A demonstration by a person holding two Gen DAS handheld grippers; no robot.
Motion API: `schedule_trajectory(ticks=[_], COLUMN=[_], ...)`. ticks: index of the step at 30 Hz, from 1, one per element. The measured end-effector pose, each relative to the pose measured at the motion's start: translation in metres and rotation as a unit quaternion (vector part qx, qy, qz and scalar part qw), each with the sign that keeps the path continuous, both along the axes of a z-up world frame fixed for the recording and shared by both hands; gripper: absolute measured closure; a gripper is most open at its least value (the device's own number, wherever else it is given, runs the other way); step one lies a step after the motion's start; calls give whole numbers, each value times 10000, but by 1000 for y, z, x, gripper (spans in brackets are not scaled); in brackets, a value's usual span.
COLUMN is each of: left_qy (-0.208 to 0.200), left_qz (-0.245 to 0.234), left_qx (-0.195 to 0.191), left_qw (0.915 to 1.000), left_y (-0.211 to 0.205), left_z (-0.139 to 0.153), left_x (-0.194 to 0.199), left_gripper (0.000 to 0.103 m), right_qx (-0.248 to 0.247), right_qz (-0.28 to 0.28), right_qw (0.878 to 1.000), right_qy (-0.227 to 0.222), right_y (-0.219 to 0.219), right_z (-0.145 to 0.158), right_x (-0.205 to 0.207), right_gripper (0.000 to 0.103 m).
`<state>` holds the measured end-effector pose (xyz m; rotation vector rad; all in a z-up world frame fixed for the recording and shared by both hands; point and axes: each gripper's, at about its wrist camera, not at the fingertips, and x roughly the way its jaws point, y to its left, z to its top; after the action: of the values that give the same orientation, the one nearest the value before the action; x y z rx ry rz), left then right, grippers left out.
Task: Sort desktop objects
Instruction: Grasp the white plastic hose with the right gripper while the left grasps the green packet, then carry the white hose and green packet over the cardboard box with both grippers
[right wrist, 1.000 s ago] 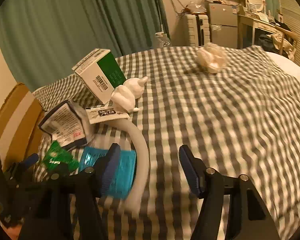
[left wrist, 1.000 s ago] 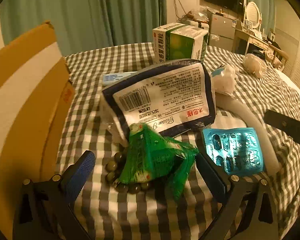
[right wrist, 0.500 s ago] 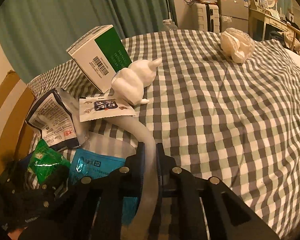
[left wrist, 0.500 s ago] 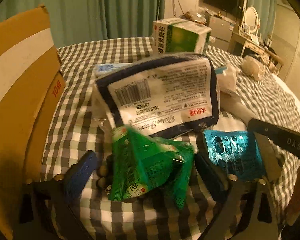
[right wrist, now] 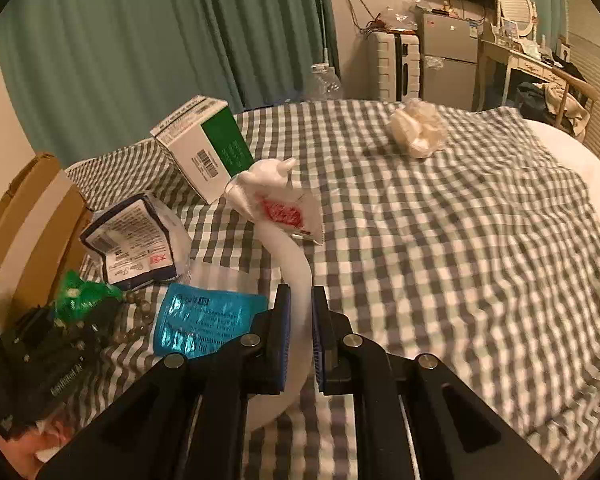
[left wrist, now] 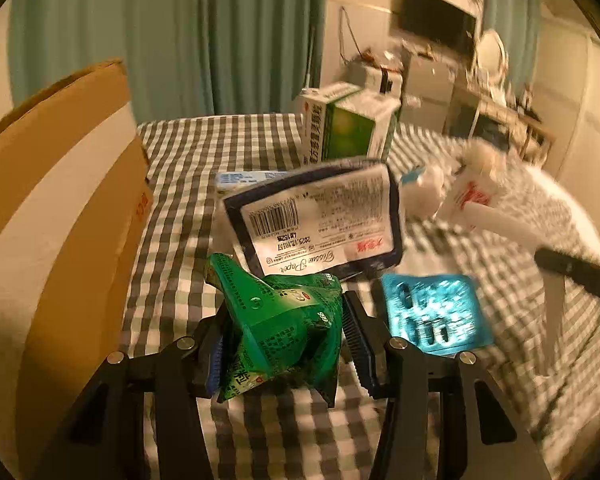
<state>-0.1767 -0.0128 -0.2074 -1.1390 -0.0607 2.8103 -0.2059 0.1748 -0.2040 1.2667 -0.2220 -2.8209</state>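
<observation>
Closing on the crumpled green packet (left wrist: 284, 332), the left gripper (left wrist: 282, 350) has the packet between its jaws, and the thin foil could slide out sideways if the pads catch only a fold. The right gripper (right wrist: 300, 336) is clamped on the curved white band (right wrist: 296, 272), whose far end carries a small red-printed sachet (right wrist: 290, 214) (it looks merely draped there) that may drop off as the band rises. Just beside both grips lie the blue blister pack (right wrist: 204, 320), the tissue pack (left wrist: 320, 224) and the green-and-white box (left wrist: 346, 128), with the cardboard box (left wrist: 56, 216) at the left. A second earlier both grippers stood open around their targets, and packet and band lay flat on the checked cloth (right wrist: 440, 240).
</observation>
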Motion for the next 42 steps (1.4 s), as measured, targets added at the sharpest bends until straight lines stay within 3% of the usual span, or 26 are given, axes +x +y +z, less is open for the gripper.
schedule_trajectory(ticks=[7,18,32,42], left_qy=[-14,172,258,352], left_qz=[210,-194,-565,-151], left_qx=[410,544,139,-67], left_qw=[9989,9982,9980,9992], left_y=[-10,14,11,-37], left_z=[25,85,160,200], left_x=[21,63,92,91], left_gripper=[51,51,51,51], right_qx=[-74,-207,-85,-217], right_qz=[-122,-71,246,719], right_qw=[9998,9993,9954,9891], right_qy=[119,319,922,1264], right_y=[6,-5,-53,-101], right_z=[22,70,149,192], right_x=[31,78,126,143], right_gripper=[94,94,94,94])
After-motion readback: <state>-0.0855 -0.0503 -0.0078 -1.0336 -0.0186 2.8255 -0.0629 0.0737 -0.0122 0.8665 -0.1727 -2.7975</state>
